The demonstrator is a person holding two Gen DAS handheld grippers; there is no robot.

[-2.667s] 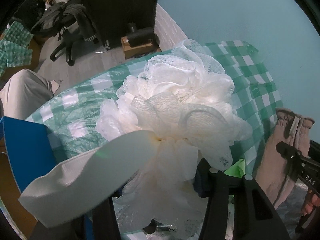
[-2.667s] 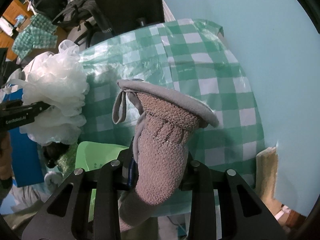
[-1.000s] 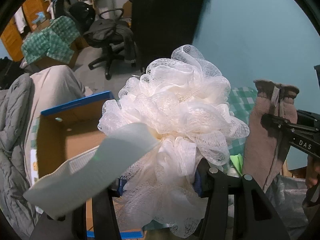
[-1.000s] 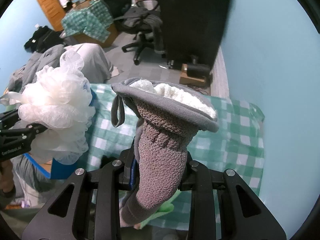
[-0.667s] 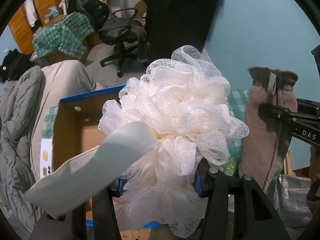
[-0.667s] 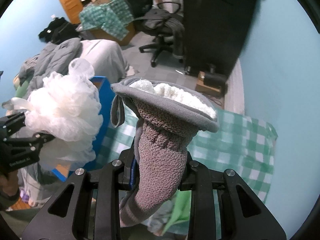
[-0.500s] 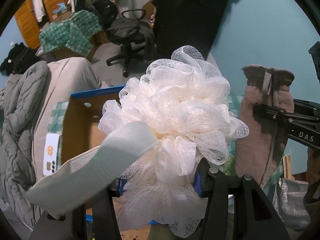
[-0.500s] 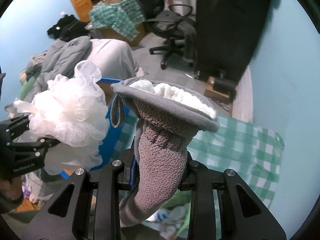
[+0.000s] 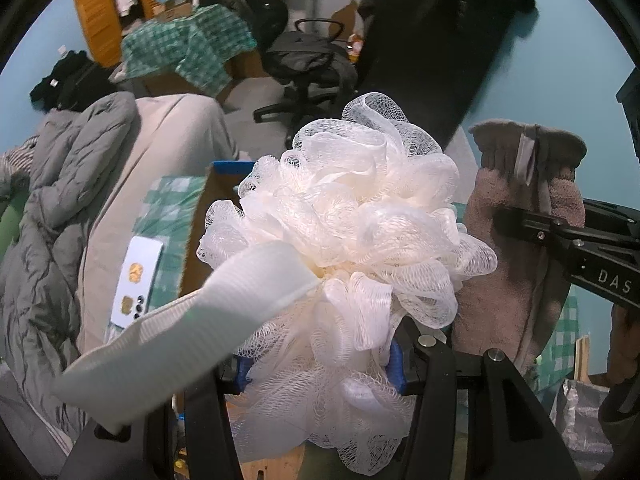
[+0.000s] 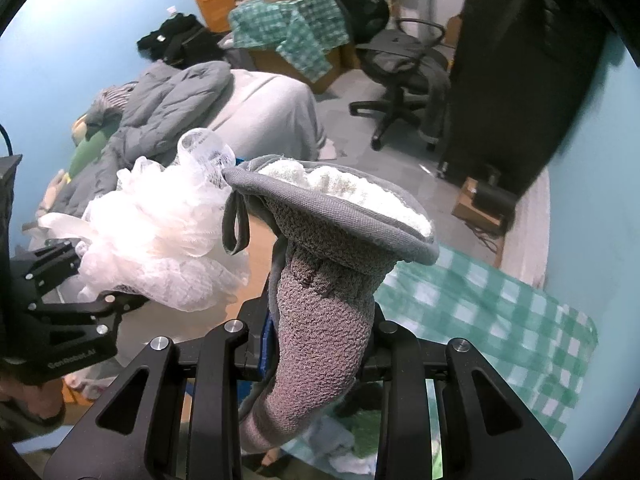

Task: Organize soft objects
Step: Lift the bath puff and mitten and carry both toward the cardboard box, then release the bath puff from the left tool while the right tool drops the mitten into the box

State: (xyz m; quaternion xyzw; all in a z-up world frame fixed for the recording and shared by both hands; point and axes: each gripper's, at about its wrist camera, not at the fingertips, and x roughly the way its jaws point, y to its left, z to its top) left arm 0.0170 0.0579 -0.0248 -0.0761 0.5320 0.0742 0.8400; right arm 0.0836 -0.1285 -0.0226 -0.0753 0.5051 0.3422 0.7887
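Observation:
My left gripper (image 9: 320, 364) is shut on a white mesh bath pouf (image 9: 352, 232) with a white ribbon loop (image 9: 180, 332), held up in the air. The pouf also shows in the right wrist view (image 10: 160, 232). My right gripper (image 10: 316, 344) is shut on a grey-brown towelling mitt (image 10: 324, 280) with a white fleece lining and a grey hanging loop. The mitt shows at the right of the left wrist view (image 9: 516, 248). A cardboard box with a blue rim (image 9: 224, 176) lies behind and below the pouf.
A green checked tablecloth (image 10: 488, 312) covers the table at lower right. A bed with grey quilts (image 9: 52, 184) is at the left. An office chair (image 10: 404, 68), a dark cabinet (image 10: 520, 60) and a cloth-covered box (image 10: 292, 20) stand further back.
Both grippers have swung up and left with their loads. The checked table has dropped out of view and the box, bed and room have come in.

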